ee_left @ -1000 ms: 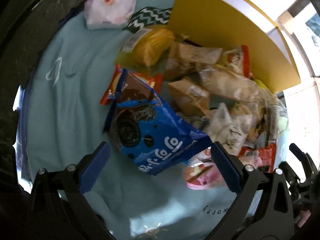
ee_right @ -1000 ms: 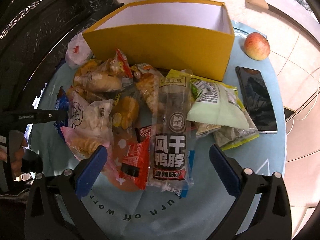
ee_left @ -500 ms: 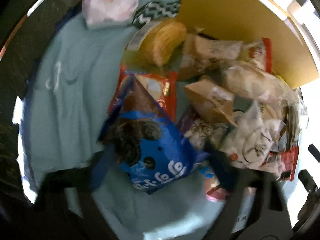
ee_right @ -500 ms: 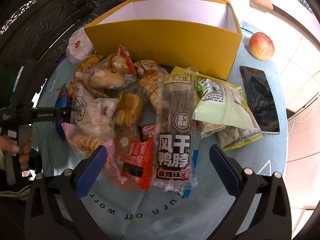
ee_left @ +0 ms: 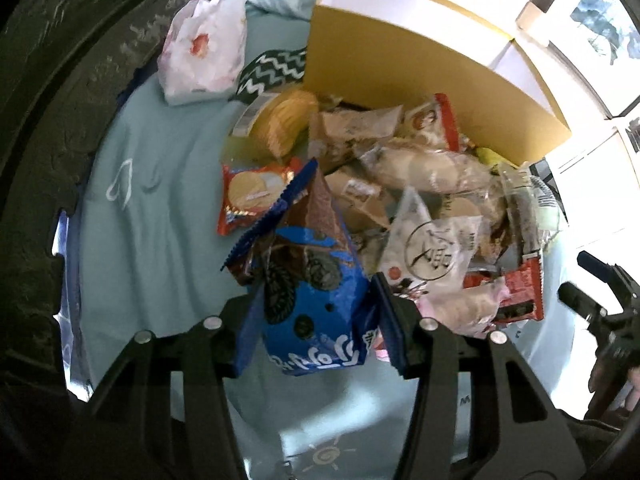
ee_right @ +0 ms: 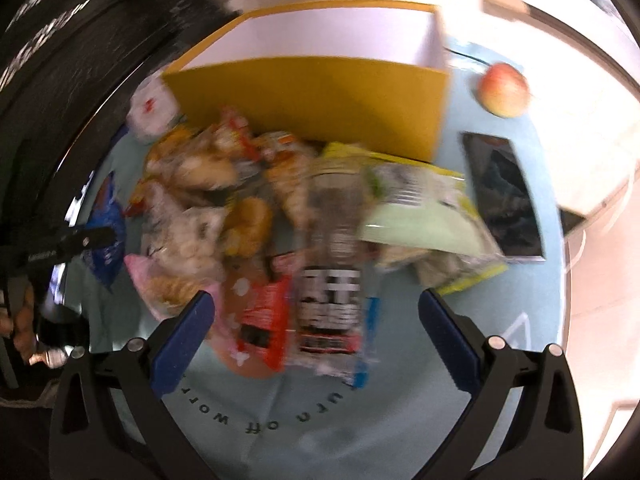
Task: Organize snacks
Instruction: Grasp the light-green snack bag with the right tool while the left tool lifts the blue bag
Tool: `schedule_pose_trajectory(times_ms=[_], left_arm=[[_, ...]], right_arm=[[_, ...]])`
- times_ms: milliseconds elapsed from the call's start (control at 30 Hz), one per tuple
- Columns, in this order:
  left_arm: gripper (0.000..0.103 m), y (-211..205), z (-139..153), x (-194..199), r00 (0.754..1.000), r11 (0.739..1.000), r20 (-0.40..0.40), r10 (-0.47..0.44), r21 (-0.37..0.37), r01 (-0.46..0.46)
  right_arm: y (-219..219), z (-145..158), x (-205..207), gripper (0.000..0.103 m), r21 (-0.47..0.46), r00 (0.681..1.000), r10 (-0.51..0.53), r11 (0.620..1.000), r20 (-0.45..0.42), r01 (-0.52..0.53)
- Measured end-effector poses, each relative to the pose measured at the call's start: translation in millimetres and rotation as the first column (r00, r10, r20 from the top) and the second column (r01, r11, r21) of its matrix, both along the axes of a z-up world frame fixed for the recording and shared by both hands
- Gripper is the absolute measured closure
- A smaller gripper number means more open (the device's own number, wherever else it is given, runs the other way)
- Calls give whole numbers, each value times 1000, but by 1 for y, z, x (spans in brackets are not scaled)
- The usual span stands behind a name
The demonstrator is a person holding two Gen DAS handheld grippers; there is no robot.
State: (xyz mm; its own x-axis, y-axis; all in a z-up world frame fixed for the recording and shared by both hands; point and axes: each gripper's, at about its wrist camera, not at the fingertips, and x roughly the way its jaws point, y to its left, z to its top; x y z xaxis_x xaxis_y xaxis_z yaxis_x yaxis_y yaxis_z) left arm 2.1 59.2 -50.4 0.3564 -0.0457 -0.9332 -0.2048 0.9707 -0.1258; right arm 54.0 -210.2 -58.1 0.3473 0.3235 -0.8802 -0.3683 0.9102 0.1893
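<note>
My left gripper (ee_left: 316,324) is shut on a blue cookie bag (ee_left: 316,304), its blue pads pressing both sides of the bag at the near edge of the snack pile (ee_left: 412,184). The pile lies on a light blue cloth in front of an open yellow box (ee_left: 420,68). In the blurred right wrist view, my right gripper (ee_right: 316,332) is open and empty, hovering above a long clear pack with black lettering (ee_right: 332,280) and a red pack (ee_right: 260,320). The yellow box (ee_right: 312,100) stands behind the pile.
A white pouch (ee_left: 204,60) lies at the far left of the cloth. An apple (ee_right: 504,88) and a dark phone (ee_right: 504,208) lie to the right of the box. A pale green bag (ee_right: 424,220) sits at the pile's right. Dark carved furniture borders the left.
My left gripper has moved in and shut on the blue cookie bag, which was lying free between open fingers a second ago. The right wrist view has shifted and blurred; its gripper stays open.
</note>
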Motion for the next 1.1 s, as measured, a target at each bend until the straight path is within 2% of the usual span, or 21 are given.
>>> schedule_pose_trajectory(times_ms=[200,267,433,567,633,667,733,800,833,900,967,1033,1100], left_arm=[[50,-19,11,3,998,999,38,-50,-6,50],[50,-23,13,7,997,998,46,-63,-7,63],[50,-27,13,12,996,997,48,-79,-13,80],[50,-26,10,13,996,996,48,-80,-21,81],[50,-25,8,13,996,996,42,-80,-27,81],[50,-25,7,13,996,996,40,-77,-30,78],[50,-23,5,12,997,997,38,-73,-37,74],[50,-23,5,12,997,997,39,-70,-41,71],[50,-23,5,12,997,997,40,-68,-42,70],[50,-23,5,12,997,997,41,-66,-45,67],[50,-24,4,13,997,997,41,-67,-42,69],[50,-26,5,14,997,997,43,-71,-40,73],[50,-27,6,15,996,996,48,-78,-39,80]], right_arm=[[-54,-12,4,1,-8,981,-177,984,-86,176],[-60,-15,3,1,3,974,-204,979,-99,205],[-45,-5,14,1,1,985,-164,986,-45,164],[-36,4,44,1,11,983,-182,983,-3,182],[-30,1,66,1,-29,983,-182,983,10,182],[-26,-5,75,4,-67,983,-183,981,8,183],[-23,-17,89,21,-99,984,-175,980,-29,171],[-19,-36,100,28,-129,982,-167,980,-91,155],[-17,-42,102,27,-148,981,-165,978,-99,150],[-15,-49,104,27,-124,984,-149,983,-95,136],[-11,-49,108,31,-118,987,-125,986,-97,113],[-8,-46,111,48,-97,989,-83,993,-119,72],[-8,-40,110,52,-86,991,-60,995,-122,49]])
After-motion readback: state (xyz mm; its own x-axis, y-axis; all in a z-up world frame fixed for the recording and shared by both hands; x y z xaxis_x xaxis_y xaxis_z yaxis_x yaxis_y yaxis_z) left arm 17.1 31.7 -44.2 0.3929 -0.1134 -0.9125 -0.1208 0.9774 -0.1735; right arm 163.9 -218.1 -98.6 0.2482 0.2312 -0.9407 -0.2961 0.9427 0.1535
